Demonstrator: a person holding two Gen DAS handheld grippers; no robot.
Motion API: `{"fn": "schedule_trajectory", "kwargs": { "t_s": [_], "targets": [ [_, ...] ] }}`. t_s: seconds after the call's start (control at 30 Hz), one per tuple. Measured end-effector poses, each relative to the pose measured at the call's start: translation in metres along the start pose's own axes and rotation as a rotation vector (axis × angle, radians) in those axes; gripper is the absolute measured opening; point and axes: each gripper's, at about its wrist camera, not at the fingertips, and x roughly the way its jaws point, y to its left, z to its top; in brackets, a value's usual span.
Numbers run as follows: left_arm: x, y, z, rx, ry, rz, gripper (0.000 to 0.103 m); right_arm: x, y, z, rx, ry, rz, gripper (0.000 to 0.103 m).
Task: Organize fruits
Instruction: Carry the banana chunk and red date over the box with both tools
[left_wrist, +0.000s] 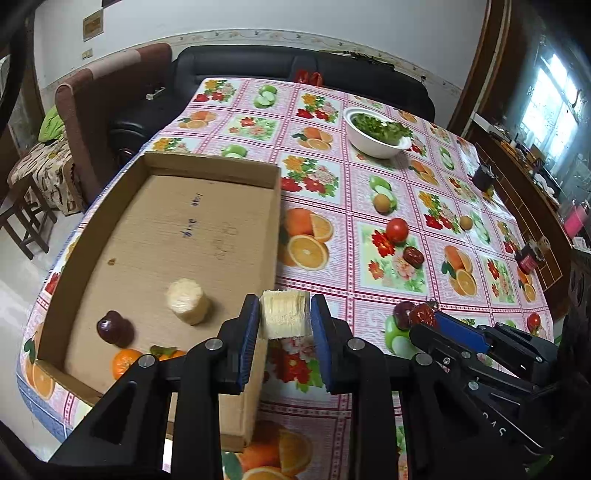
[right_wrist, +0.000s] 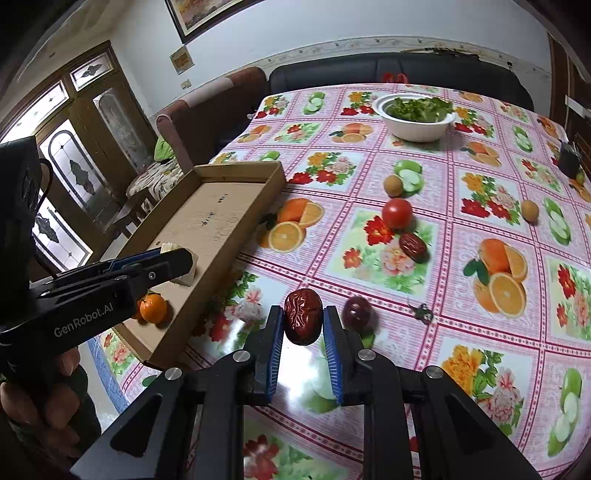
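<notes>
My left gripper (left_wrist: 284, 317) is shut on a pale sugarcane chunk (left_wrist: 285, 314), held over the right wall of the cardboard tray (left_wrist: 275, 206). The tray holds another pale chunk (left_wrist: 186, 301), a dark plum (left_wrist: 114, 328) and mandarins (left_wrist: 125, 362). My right gripper (right_wrist: 303, 325) is shut on a wrinkled red date (right_wrist: 303, 315) just above the table, right of the tray (right_wrist: 258, 206). A dark plum (right_wrist: 356, 312) lies beside its right finger. On the cloth lie a tomato (right_wrist: 397, 212), another date (right_wrist: 413, 246) and two small brown fruits (right_wrist: 392, 184).
A white bowl of greens (right_wrist: 413, 127) stands at the far side of the table. A dark cup (right_wrist: 569, 158) is at the right edge. A small stem piece (right_wrist: 423, 313) lies on the cloth. A sofa and armchair stand behind the table.
</notes>
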Motion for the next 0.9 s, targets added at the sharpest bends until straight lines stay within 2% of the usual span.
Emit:
{"fn": "schedule_trajectory", "kwargs": {
  "t_s": [0.9],
  "targets": [
    [-0.002, 0.043, 0.005, -0.076, -0.011, 0.021, 0.026, 0.024, 0.033, 0.018, -0.067, 0.027, 0.033, 0.022]
  ]
}}
